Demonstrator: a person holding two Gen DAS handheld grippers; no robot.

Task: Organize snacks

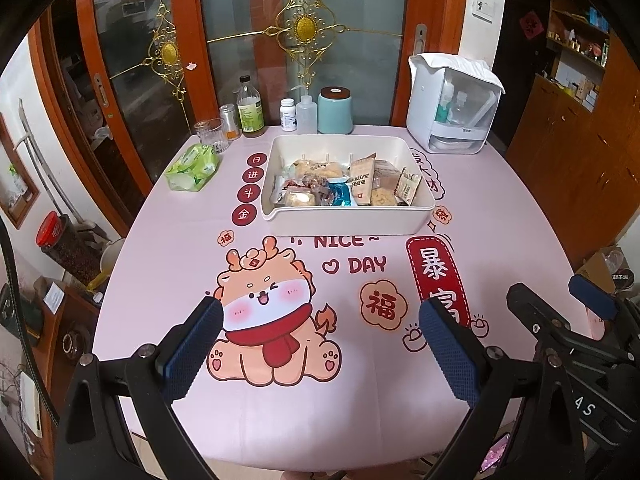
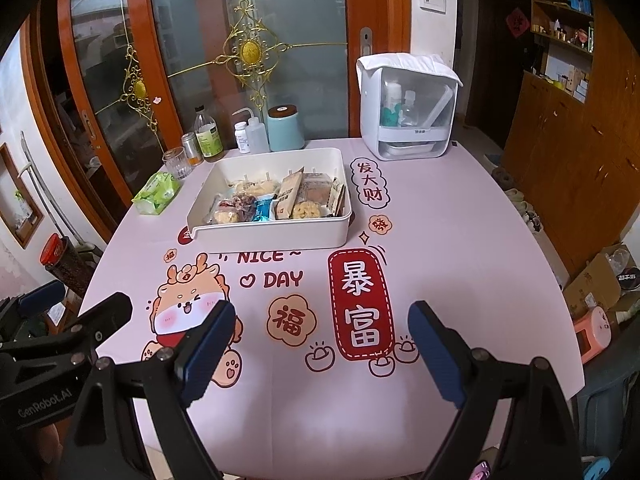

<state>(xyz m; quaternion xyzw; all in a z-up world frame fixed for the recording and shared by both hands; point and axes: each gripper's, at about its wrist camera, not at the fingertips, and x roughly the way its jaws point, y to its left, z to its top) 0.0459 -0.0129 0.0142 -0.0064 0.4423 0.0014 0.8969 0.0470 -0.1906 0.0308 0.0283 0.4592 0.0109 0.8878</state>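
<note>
Many snacks (image 1: 344, 186) sit in a loose pile inside the white bin (image 1: 348, 222), toward its near wall; the far part of the bin is bare. The bin sits on the pink desk (image 1: 280, 420). No snack lies on the desk outside the bin. Our left claw (image 1: 320, 354) hangs low over the desk, well short of the bin, spread wide and holding nothing. Our right claw (image 2: 320, 354) does the same. We cannot judge the step: the snacks may have been gathered into the bin, or may wait to be sorted. Any reach must go forward over the near wall of the bin.
</note>
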